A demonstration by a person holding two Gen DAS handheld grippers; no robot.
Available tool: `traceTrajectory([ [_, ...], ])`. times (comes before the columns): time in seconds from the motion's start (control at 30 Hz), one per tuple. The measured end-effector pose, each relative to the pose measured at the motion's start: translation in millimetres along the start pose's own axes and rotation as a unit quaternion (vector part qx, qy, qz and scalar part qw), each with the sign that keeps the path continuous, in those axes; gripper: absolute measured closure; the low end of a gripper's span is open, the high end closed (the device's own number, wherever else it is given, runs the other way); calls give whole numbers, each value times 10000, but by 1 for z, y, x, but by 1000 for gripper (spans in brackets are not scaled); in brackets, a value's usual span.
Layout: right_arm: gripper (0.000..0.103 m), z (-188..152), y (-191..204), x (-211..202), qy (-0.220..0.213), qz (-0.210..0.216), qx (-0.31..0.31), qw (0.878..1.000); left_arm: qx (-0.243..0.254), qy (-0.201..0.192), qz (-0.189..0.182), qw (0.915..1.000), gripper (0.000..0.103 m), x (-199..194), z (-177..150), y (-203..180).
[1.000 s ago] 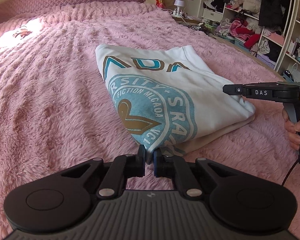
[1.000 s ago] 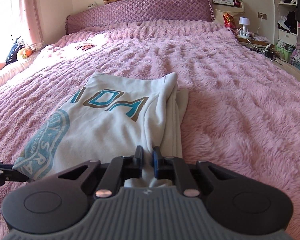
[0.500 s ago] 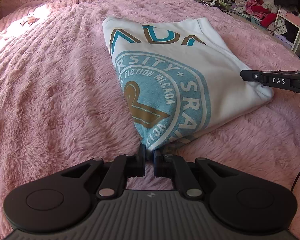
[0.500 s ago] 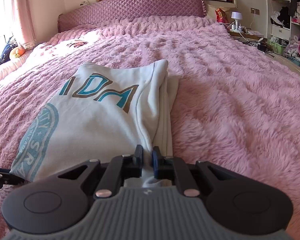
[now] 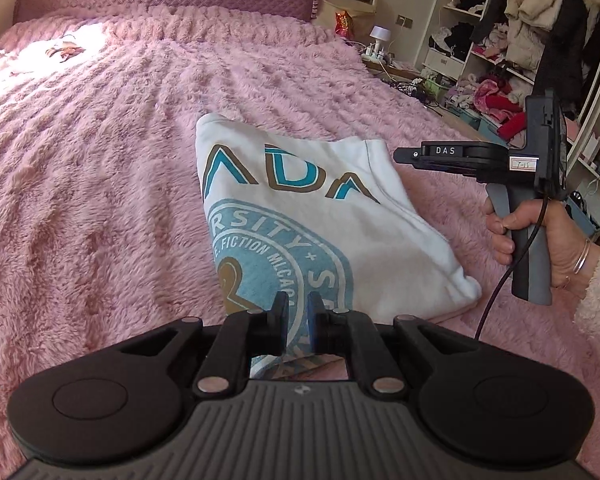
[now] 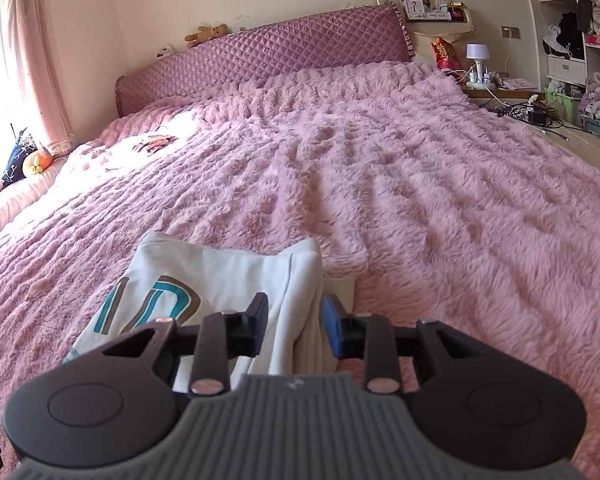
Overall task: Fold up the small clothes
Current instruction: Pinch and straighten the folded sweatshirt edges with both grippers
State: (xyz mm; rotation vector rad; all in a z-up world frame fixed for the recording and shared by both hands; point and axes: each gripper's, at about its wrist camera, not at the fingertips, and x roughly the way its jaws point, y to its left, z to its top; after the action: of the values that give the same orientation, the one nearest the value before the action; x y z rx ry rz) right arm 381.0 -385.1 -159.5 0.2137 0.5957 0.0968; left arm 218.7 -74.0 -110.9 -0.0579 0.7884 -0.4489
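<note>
- The white folded shirt (image 5: 308,216) lay on the pink plush bed (image 5: 100,200), its teal and brown print facing up, one corner lifted toward the left gripper (image 5: 298,320).
- The left gripper's jaws stood nearly together, with only a narrow gap; the printed corner sat between them, and it looked pinched, though the pads' contact was hard to confirm.
- The right gripper (image 6: 294,320) had just been opening; its jaws stood apart either side of the shirt's thick folded edge, not pressing it. In the left wrist view it hung clear, beside the shirt's right edge, held by a hand (image 5: 540,248).
- The shirt looked light, soft and limp: likely to sag and slide out of shape if lifted by one point. The stacked layers could slip over each other, and the fleecy cover might drag at the cloth.
- The best holds seemed to be the corners or the thick folded edge, gripping all layers at once.
- Hidden: the nearest hem, behind both gripper bodies; how many layers lay beneath; the lettering, partly cut off by the fold.
</note>
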Motion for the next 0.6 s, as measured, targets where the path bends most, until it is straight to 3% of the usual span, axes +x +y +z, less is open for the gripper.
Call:
traceTrajectory([
  [0.2,68,14,6,47,327,-87,-193,9992,-444,179,-103,9988,93,27,1,7],
  [0.23,76,14,6,54,405,-81,-246,9988,-521,204,-102,9984,90,30,-1,9],
  [0.27,101,14,7,58,476,-53,-300,9984,-568,215,-96,9981,87,32,-2,10],
  [0.5,103,20,15,60,210,-406,-924,9947,-554,197,-137,9982,85,34,-4,8],
  [0.6,103,18,8,77,410,-543,-929,9933,-582,252,-132,9979,83,40,-5,9],
])
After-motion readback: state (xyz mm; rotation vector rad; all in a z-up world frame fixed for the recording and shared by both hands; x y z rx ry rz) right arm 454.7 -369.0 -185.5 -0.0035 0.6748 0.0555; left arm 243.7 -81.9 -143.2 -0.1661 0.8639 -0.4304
